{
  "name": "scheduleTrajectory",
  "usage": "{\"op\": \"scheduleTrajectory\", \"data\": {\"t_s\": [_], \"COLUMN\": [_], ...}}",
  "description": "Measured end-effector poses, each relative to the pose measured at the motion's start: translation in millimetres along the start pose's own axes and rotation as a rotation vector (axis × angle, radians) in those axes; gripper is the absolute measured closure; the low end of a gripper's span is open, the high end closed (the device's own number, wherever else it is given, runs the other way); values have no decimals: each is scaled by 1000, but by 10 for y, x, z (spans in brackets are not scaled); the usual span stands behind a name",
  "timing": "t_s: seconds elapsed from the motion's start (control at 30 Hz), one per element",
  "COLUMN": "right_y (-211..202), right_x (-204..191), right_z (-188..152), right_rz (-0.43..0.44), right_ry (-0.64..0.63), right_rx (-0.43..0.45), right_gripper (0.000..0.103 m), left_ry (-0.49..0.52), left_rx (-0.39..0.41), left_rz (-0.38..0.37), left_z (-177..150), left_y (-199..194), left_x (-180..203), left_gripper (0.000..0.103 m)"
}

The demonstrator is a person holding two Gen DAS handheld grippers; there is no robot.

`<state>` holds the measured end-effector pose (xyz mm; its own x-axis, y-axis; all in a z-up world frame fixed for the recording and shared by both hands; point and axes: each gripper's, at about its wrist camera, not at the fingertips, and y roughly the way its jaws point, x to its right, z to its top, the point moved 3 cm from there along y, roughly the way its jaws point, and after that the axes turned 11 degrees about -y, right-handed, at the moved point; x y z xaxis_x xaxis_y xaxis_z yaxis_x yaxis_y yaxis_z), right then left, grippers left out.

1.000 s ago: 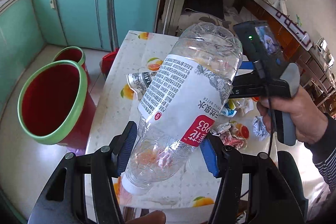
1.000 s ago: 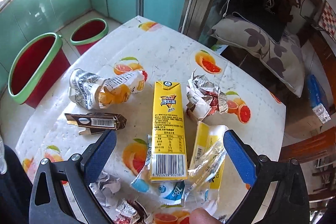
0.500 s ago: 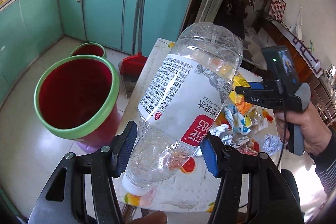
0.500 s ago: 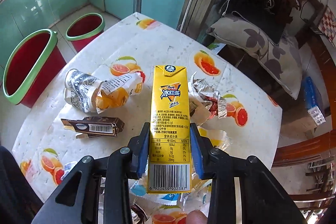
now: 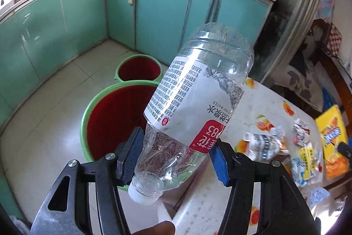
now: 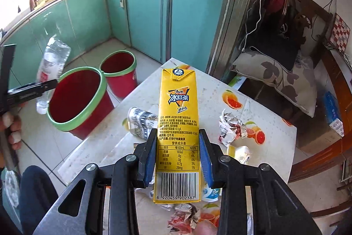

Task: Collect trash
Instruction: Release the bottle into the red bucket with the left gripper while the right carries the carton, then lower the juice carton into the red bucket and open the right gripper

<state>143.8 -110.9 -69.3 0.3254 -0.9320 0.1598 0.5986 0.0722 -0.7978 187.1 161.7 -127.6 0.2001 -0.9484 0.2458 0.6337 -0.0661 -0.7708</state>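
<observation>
While the bottle [image 5: 198, 107] is clamped by the left fingers [image 5: 134, 155] and the carton [image 6: 177, 136] by the right, each should be released squarely over the bucket [image 5: 92, 107] at lower left.

The left gripper [image 5: 176, 160] points steeply downward, its blue pads pressed against the lower body of a clear plastic bottle [image 5: 198, 107] that it holds tilted, cap toward the camera. The right gripper [image 6: 177, 155] also slants downward, and its jaws have just been closing; they now clamp a yellow drink carton [image 6: 177, 124] between them, lengthwise along the fingers. In the right wrist view the person's left hand [image 6: 11, 124] grips its tool's handle at the frame's left edge.
</observation>
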Motion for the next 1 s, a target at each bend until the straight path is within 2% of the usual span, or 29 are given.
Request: {"op": "scheduleTrajectory", "data": {"t_s": [0.07, 0.23, 0.3, 0.33, 0.37, 0.4, 0.6, 0.9, 1.0], "right_y": [-68, -154, -156, -150, -139, -129, 28, 500, 735], "right_x": [-122, -361, -451, -498, -540, -591, -890, -1736, -2037], "right_z": [58, 210, 276, 305, 339, 372, 627, 1136, 1282], "right_rz": [-3, 8, 14, 14, 15, 21, 71, 227, 275], "right_ry": [-16, -38, -46, -52, -59, -65, -104, -179, -204], "right_rx": [17, 49, 55, 57, 58, 58, 78, 125, 123], "right_gripper": [70, 70, 70, 70, 70, 70, 70, 70, 70], "left_ry": [-19, -57, -72, -71, -71, -73, -97, -147, -172], "left_rx": [-21, -73, -103, -102, -97, -95, -47, 43, 68], "left_rz": [47, 88, 86, 88, 83, 74, 77, 128, 144], "left_z": [63, 134, 113, 104, 129, 114, 188, 103, 75], "left_y": [210, 548, 618, 618, 621, 603, 327, -376, -588], "left_x": [-162, -383, -421, -429, -425, -431, -514, -894, -1021], "left_gripper": [46, 45, 37, 23, 17, 17, 17, 15, 11]}}
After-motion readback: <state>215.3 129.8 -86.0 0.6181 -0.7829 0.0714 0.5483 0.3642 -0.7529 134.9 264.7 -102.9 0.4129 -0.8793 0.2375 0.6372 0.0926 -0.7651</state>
